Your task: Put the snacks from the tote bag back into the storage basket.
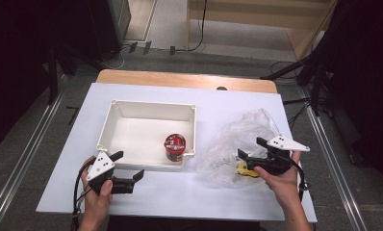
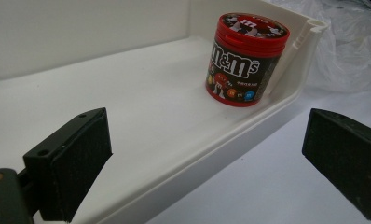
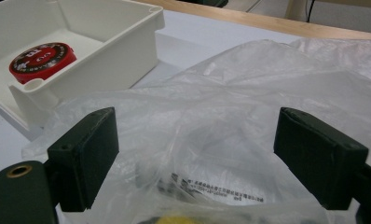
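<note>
A red-lidded M&M's tub (image 1: 174, 147) stands upright in the front right corner of the white bin (image 1: 113, 122). In the left gripper view the tub (image 2: 245, 58) is ahead and to the right, inside the bin's low wall (image 2: 211, 149). My left gripper (image 1: 128, 167) is open at the bin's front edge, nothing between its jaws. A crumpled clear plastic bag (image 1: 237, 139) lies right of the bin, with a yellow item (image 1: 245, 169) inside. My right gripper (image 1: 251, 148) is open over the bag (image 3: 230, 116), jaws either side of it, holding nothing.
The white table sheet (image 1: 180, 192) has bare room in front of the bin and bag. A wooden table edge (image 1: 185, 79) runs along the back. Floor rails and cables lie on both sides.
</note>
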Demonstrator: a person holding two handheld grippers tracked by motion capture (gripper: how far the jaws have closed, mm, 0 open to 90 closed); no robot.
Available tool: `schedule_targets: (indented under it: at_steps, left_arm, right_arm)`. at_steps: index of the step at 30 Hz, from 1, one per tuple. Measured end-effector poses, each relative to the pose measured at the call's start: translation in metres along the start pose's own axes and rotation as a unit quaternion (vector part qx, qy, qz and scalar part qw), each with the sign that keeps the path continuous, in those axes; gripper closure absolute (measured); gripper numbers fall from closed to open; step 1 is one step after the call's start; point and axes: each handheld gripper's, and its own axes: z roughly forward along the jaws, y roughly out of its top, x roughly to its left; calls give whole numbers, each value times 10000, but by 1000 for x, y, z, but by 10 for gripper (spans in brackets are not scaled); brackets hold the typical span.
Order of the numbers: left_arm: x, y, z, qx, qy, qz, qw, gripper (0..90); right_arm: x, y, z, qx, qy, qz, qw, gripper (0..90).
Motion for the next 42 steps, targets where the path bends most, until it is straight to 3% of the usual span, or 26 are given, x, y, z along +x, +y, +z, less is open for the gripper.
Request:
schedule_targets:
  at_steps: [30,42]
  left_arm:
    - [2,-2,-2,-23,6,-47,10000,15]
    - [3,-1,-7,-60,41,-55,10000,15]
  right_arm:
    - [-27,-37,-27,-21,-281,346,9990,140]
    - [-43,-58,-47,-19,-569,515,9970,141]
